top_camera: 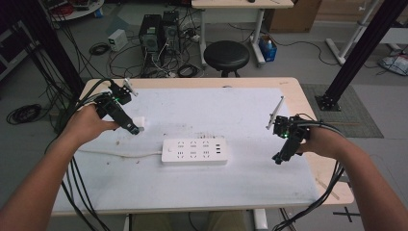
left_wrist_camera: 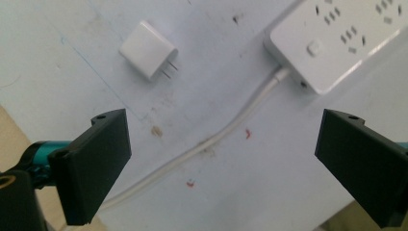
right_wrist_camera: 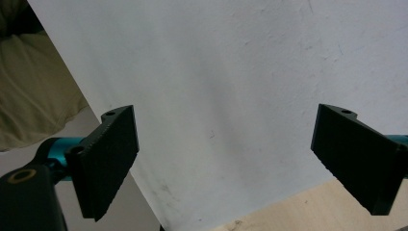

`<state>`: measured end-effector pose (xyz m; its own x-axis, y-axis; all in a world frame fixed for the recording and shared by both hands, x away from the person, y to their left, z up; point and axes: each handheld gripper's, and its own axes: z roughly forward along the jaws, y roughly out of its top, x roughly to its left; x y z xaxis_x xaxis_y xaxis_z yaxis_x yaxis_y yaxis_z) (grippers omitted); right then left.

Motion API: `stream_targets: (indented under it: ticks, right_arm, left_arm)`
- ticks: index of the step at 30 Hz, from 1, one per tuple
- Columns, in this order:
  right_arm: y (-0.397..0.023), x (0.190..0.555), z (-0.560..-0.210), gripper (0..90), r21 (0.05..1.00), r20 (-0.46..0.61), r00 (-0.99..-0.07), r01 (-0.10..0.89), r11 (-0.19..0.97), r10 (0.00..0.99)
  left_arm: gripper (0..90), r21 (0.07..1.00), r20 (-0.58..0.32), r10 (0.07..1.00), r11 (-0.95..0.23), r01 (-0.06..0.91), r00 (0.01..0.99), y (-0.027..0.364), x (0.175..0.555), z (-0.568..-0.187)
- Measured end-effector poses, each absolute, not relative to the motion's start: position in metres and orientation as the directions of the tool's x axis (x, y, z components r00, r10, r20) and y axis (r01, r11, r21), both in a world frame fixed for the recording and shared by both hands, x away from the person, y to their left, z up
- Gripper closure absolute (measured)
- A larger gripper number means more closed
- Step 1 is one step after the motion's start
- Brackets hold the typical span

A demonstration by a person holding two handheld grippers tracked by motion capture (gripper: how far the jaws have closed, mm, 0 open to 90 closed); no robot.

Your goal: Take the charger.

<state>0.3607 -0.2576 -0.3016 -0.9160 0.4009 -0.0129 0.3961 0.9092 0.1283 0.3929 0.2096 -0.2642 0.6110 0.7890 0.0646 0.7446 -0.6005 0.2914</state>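
Observation:
A white power strip (top_camera: 194, 151) lies in the middle of the white mat (top_camera: 240, 110), its white cable (top_camera: 120, 154) running off to the left. A small white plug adapter (top_camera: 140, 122) lies on the mat left of the strip, prongs toward it. My left gripper (top_camera: 131, 128) hovers just beside the adapter, open and holding nothing. In the left gripper view the adapter (left_wrist_camera: 146, 49) lies ahead of the wide-apart jaws, with the strip (left_wrist_camera: 337, 38) and cable (left_wrist_camera: 211, 139) beyond my left gripper (left_wrist_camera: 223, 163). My right gripper (top_camera: 278, 158) hangs open over bare mat at the right, and my right gripper (right_wrist_camera: 223, 159) holds nothing.
The mat covers most of a wooden table (top_camera: 308, 103). A black stool (top_camera: 226, 55) stands behind the far edge, with computer towers (top_camera: 159, 31) and tangled cables on the floor. Black frame posts (top_camera: 356, 53) rise at both sides.

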Motion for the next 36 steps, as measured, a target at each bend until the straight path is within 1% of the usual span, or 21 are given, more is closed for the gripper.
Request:
stream_targets:
  ticks: [3,5,6,8,9,13,17,19,22,25,26,31,36]
  right_arm:
    - [-0.257,0.361,-0.302,8.9,0.129,-0.013,-0.914,0.400,0.908,0.405]
    - [-0.257,0.361,-0.302,8.8,0.130,-0.012,-0.917,0.395,0.910,0.400]
    - [-0.257,0.361,-0.302,8.8,0.130,-0.012,-0.917,0.395,0.910,0.400]
    - [-0.256,0.361,-0.302,8.9,0.131,-0.013,-0.914,0.400,0.907,0.405]
    - [-0.255,0.361,-0.301,8.8,0.134,-0.016,-0.915,0.397,0.908,0.403]
    - [-0.254,0.360,-0.301,8.9,0.137,-0.016,-0.915,0.398,0.907,0.404]
    - [-0.255,0.361,-0.301,8.9,0.148,-0.015,-0.914,0.400,0.905,0.406]
    - [-0.255,0.360,-0.302,8.8,0.147,-0.014,-0.917,0.393,0.908,0.399]
    - [-0.254,0.360,-0.303,8.9,0.147,-0.015,-0.916,0.394,0.907,0.401]
    - [-0.254,0.360,-0.303,8.9,0.148,-0.014,-0.916,0.394,0.907,0.401]
    - [-0.253,0.361,-0.303,8.8,0.152,-0.014,-0.917,0.393,0.907,0.399]
    - [-0.251,0.360,-0.305,8.9,0.149,-0.011,-0.920,0.385,0.911,0.391]
    - [-0.254,0.361,-0.307,8.8,0.159,-0.008,-0.919,0.387,0.908,0.394]
  left_arm:
    - [5.3,0.311,0.066,0.815,-0.565,0.764,0.575,0.207,0.398,-0.264]
    - [5.3,0.328,0.058,0.852,-0.509,0.796,0.521,0.204,0.403,-0.265]
    - [5.3,0.328,0.058,0.852,-0.509,0.796,0.521,0.204,0.403,-0.265]
    - [5.3,0.346,0.048,0.877,-0.463,0.816,0.478,0.204,0.407,-0.266]
    - [5.3,0.357,0.051,0.899,-0.424,0.832,0.436,0.204,0.411,-0.269]
    - [5.3,0.357,0.045,0.915,-0.389,0.849,0.400,0.204,0.418,-0.276]
    - [5.3,0.352,0.044,0.939,-0.334,0.874,0.341,0.203,0.429,-0.289]
    - [5.3,0.354,0.043,0.942,-0.326,0.876,0.333,0.203,0.431,-0.292]
    - [5.3,0.350,0.037,0.958,-0.280,0.894,0.286,0.203,0.440,-0.303]
    - [5.3,0.347,0.035,0.962,-0.266,0.899,0.271,0.203,0.442,-0.305]
    - [5.3,0.343,0.023,0.970,-0.234,0.910,0.241,0.204,0.448,-0.315]
    - [5.3,0.321,0.008,0.981,-0.184,0.929,0.192,0.201,0.459,-0.336]
    - [5.3,0.321,0.013,0.990,-0.137,0.937,0.141,0.200,0.467,-0.349]
